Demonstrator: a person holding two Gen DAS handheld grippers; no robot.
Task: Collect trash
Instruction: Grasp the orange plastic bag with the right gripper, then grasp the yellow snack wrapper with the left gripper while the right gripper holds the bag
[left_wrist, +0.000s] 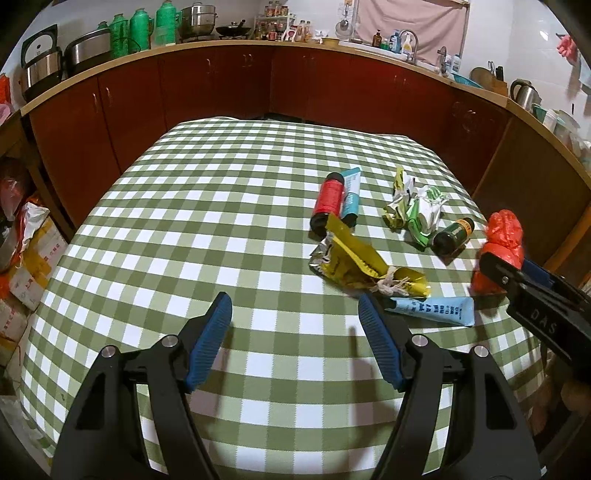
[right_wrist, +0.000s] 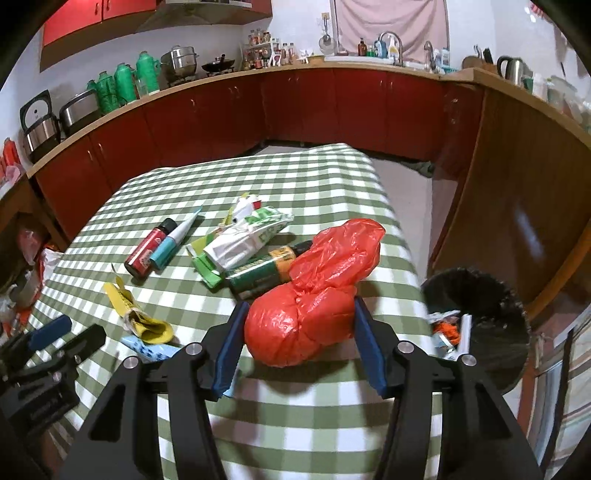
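Over at the right edge of the checked surface (right_wrist: 325, 177), the right hand-held gripper (right_wrist: 300, 334) has its blue pads on either side of a crumpled red bag (right_wrist: 317, 295), pretty much grasping it, though I can't tell how firmly. Just past the edge sits a black bin (right_wrist: 491, 332) with some scraps already in it, so I'd guess the bag is headed there. What could go wrong: the bag is soft, slippery plastic and its loose top bulges well beyond the pads, so a weak pinch could let it slide out over the floor gap before it reaches the bin. The loose end also lies against the green bottle (right_wrist: 258, 275), so lifting might nudge that and set it rolling toward the edge. The left hand-held gripper (left_wrist: 295, 314) is wide open with nothing between its fingers, hovering over bare cloth just left of the light blue tube (left_wrist: 432, 308), so it's no help if something drops. Count of what's left on the surface, as far as I can see: one red bag, two bottles (the green one plus a red one (left_wrist: 328, 199)), two tubes (the light blue one plus a teal one (left_wrist: 351, 195) lying against the red bottle), one yellow wrapper (left_wrist: 354, 264), and one white-and-green wad of packaging (left_wrist: 417, 206).
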